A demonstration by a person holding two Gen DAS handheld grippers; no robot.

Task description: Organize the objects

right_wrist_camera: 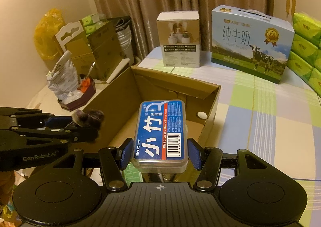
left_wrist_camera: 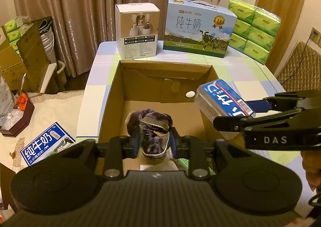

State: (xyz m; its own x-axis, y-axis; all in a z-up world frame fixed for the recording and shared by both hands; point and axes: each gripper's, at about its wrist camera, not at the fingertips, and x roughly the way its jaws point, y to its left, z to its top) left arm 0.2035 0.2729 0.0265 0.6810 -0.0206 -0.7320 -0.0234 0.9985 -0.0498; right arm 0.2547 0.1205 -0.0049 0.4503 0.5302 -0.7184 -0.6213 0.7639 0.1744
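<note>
The left tool is pinching a dark purple velvet scrunchie between its blue pads, holding it just ahead of the tool and over the near part of the open cardboard box. The scrunchie is bunching and drooping around the pads, so it is likely very light, soft and easily squashed; there is little risk of breaking it, but the loose fabric could be snagging on a pad when the tool spreads. Taking it across the thick gathered band, as here, looks like the safest hold.

The right tool is clamping a clear plastic dental floss pick case by its two long sides, near the end closest to the tool, with the rest of the case sticking out forward over the box's right wall. The case looks rigid, light and smooth-walled, so I judge it could be slipping or pivoting if the squeeze is eased too early; a hold nearer its middle would be steadier.

Inside the box, beyond both tools, a small white round thing is lying by the far right corner. The box is sitting on a checked bench.
</note>
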